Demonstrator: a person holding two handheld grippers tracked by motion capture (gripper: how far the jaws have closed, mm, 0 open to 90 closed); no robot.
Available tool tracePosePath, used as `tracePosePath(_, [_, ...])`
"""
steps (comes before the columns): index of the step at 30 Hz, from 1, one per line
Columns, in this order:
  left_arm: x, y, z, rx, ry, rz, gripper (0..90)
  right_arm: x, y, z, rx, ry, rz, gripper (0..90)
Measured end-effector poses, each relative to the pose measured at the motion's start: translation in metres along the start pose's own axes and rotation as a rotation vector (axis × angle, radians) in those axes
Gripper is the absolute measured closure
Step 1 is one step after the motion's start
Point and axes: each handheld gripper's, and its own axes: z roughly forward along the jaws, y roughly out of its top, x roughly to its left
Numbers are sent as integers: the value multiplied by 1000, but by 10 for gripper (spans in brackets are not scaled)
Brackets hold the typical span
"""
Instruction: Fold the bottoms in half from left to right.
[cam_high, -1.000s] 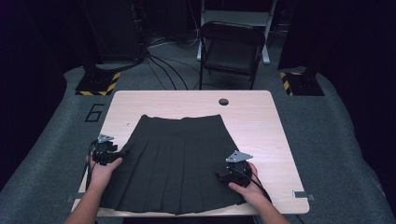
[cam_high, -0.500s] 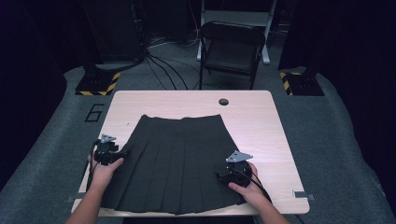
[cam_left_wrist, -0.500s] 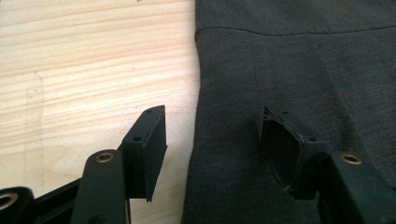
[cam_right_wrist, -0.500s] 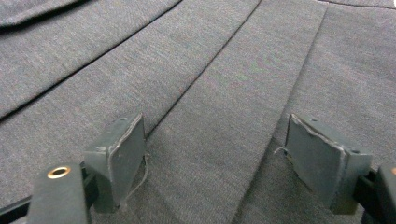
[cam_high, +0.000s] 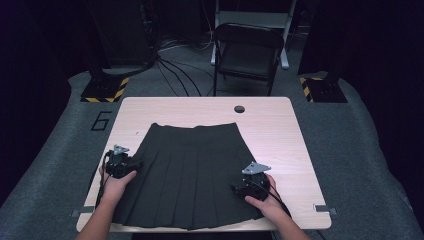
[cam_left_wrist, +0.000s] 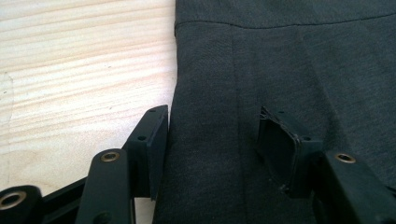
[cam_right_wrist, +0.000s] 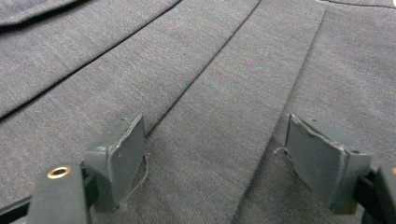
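Left gripper (cam_high: 131, 165) sits at the skirt's (cam_high: 192, 175) left edge, jaws apart and just closing, nothing clenched. Right gripper (cam_high: 239, 187) gapes over the pleats; the hem's near edge is cut off.

A: High view sits above the near edge, facing forward and down, far enough to take in the whole table (cam_high: 300, 130).

B: Gripper views?

A: Both close, low, looking along their jaws. All three share the skirt (cam_high: 192, 170): left its 9 o'clock edge, right its 4 o'clock pleats.
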Motion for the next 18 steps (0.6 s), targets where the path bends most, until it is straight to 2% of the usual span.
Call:
tracePosePath(5, [0,-6,0,-39,-15,-53,432,0,0,0,1,1,1,198])
tracePosePath(6, [0,-6,0,-28,-21,-46,430,0,0,0,0,0,0,198])
tracePosePath(13, [-5,-7,0,-27,-8,-14,438,0,0,0,0,-2,1,198])
tracePosePath(18, [-7,-11,0,-62,-5,-16,499,0,0,0,0,0,1,198])
